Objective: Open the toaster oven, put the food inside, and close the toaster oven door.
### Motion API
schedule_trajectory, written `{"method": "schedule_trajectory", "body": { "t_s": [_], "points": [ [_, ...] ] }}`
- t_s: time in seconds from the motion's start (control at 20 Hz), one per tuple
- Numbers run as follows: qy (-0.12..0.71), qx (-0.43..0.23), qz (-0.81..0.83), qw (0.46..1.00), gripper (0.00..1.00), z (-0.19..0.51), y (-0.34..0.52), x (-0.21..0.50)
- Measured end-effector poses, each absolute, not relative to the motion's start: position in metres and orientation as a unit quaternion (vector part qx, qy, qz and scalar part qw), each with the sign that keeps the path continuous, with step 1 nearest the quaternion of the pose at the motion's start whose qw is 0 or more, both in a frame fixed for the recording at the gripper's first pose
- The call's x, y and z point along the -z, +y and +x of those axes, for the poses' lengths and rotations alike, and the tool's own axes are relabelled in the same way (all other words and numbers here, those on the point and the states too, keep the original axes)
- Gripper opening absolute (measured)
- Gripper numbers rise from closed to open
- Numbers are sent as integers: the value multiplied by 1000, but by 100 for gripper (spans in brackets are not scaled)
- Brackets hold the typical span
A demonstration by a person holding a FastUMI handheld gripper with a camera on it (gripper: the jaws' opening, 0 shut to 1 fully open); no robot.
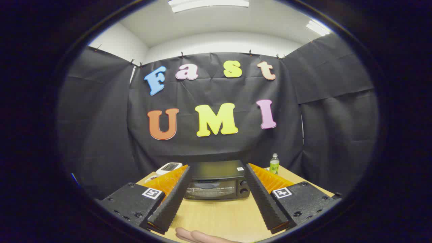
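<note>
**Fingers spread wide, toaster oven straight ahead with its door shut**

A wooden bench (219,216) carries everything here. At its far side, against the booth's black cloth wall, stands a black toaster oven (217,182), its glass door (211,189) closed and two round knobs (243,187) stacked on the right of its front. Left of the oven, partly hidden behind the left finger, lies a white device with a dark panel (168,167); what it is cannot be told. Right of the oven, beyond the right finger, a small green bottle with a white cap (274,164) stands upright near the bench's back corner. The stretch of bench between the fingers and the oven door is bare wood.

The gripper (217,170) has its fingers held wide apart, gripping nothing. The oven sits between them and beyond their tips, framed almost centrally, well apart from both. The gripper points level at the oven's front, raised a little above the bench.

Close beneath the gripper, a person's hand (199,236) rests on the near part of the bench, fingertips pointing left.
</note>
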State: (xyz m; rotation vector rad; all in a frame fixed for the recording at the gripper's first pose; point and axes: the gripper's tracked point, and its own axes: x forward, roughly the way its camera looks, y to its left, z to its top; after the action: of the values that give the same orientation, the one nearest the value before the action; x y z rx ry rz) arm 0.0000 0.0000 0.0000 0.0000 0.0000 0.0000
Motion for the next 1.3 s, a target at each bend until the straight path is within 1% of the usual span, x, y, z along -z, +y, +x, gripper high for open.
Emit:
{"method": "schedule_trajectory", "body": {
  "t_s": [0.65,1.3],
  "points": [
    [-7,-2,-7,1000,100,-7,5,0],
    [-4,-2,-10,1000,100,1,6,7]
  ]
}}
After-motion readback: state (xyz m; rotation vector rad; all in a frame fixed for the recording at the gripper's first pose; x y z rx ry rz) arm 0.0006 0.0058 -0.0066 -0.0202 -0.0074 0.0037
